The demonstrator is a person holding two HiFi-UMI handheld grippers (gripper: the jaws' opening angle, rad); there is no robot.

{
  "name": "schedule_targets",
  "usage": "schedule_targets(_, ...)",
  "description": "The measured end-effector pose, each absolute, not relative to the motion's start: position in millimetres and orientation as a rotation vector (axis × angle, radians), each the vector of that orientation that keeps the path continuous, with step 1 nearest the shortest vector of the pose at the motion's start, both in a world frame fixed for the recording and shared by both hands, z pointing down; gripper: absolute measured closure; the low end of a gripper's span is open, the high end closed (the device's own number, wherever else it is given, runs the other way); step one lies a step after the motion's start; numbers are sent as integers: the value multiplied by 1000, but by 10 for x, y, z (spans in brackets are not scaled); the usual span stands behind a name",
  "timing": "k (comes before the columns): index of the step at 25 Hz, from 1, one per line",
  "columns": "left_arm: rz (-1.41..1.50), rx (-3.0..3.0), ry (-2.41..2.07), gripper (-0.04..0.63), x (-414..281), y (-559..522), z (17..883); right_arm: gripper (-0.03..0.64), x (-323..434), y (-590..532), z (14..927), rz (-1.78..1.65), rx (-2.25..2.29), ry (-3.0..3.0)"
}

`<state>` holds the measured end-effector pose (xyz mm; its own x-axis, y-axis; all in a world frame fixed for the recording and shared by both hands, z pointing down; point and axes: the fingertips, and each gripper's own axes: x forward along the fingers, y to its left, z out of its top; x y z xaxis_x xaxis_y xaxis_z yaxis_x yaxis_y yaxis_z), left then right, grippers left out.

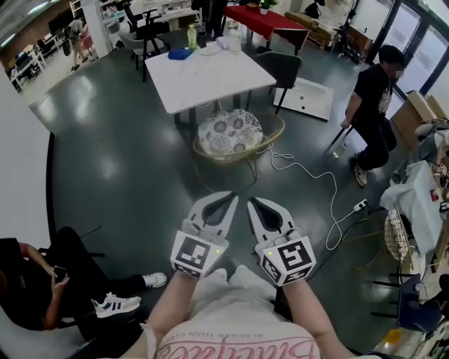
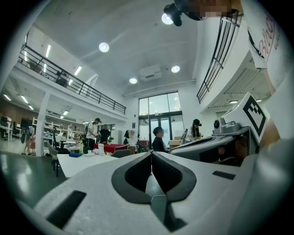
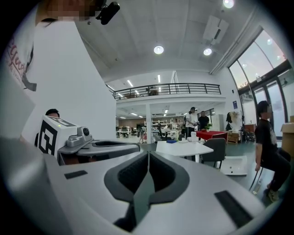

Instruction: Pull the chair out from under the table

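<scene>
Left gripper (image 1: 223, 199) and right gripper (image 1: 255, 203), jaws together and empty, are held side by side, evidently for approach, since the round rattan chair with patterned cushion (image 1: 231, 133) sits well apart at 12 o'clock, partly under the white rectangular counter (image 1: 210, 78).

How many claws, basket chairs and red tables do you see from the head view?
claws: 2 (left claw, right claw)
basket chair: 1
red table: 1
Total: 4
</scene>
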<state>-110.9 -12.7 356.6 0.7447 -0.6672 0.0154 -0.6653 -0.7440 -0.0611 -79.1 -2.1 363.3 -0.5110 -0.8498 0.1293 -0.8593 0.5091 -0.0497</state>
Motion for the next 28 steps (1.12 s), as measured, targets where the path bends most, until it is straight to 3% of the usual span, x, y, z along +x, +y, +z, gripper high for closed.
schedule_targets(17, -167, -2901, 1236, 591, -738, -1629, 3932, 609, -196, -1560, 3997, 263, 1378, -2645)
schedule_targets(18, -172, -2902, 1241, 591, -662, -1761, 3946, 593, -108, -1694, 4030, 282, 1367, -2644)
schedule_targets(20, -184, -2905, 1250, 591, -503, -2020, 3976, 480, 71, -1967, 4123, 338, 1355, -2637)
schedule_targets(28, -222, -2892, 1305, 591, -24, -2908, 4060, 476, 750, -2924, 4620, 519, 1446, -2498)
